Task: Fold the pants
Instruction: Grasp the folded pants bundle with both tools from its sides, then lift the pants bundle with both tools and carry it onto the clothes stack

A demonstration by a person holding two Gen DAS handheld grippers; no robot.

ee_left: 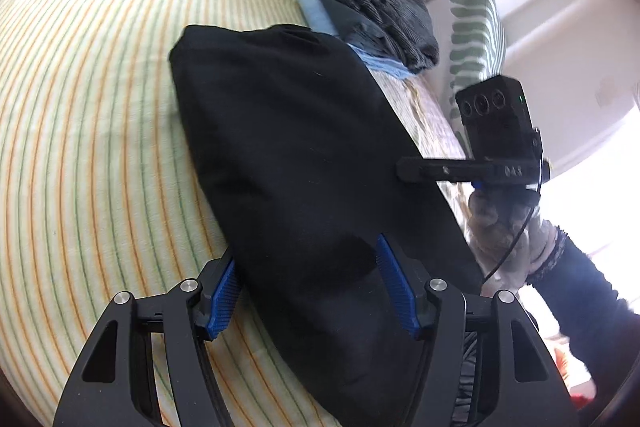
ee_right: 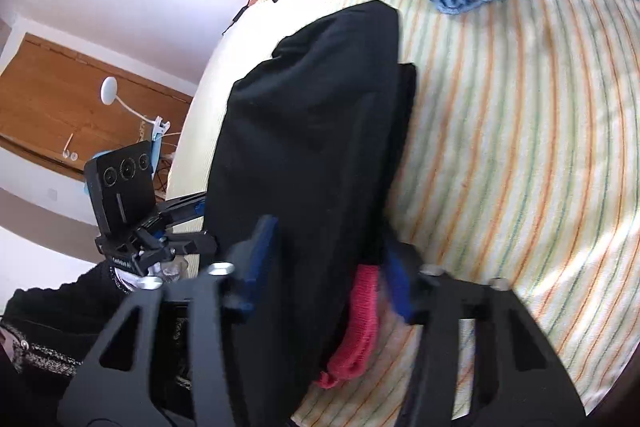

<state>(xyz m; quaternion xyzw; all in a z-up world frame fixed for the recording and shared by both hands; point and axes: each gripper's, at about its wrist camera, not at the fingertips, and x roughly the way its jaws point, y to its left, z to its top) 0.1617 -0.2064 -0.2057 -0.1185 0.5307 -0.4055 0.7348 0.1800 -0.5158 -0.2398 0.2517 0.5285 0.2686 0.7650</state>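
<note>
Nearest in the left wrist view, my left hand-held gripper (ee_left: 310, 291) straddles the near end of the folded black fabric pants (ee_left: 296, 155): its blue ribbed pads (ee_left: 394, 283) stand apart on either side of the cloth, the jaws open rather than pinching, placed, I judge, to take that end for the next fold. In the right wrist view, my right hand-held gripper (ee_right: 326, 267) likewise brackets the pants' other end; blur keeps me from telling whether its pads press the cloth. A red knitted strip (ee_right: 358, 323) peeks from beneath the pants beside the right pad. The pants lie as a long bundle on the bed's cream sheet with orange and green stripes (ee_left: 88, 115), both ends addressed at once so the bundle can be lifted or doubled evenly. Farther off, a stack of folded dark and blue garments (ee_left: 360, 11) rests near the bed's far edge, probably finished items.
</note>
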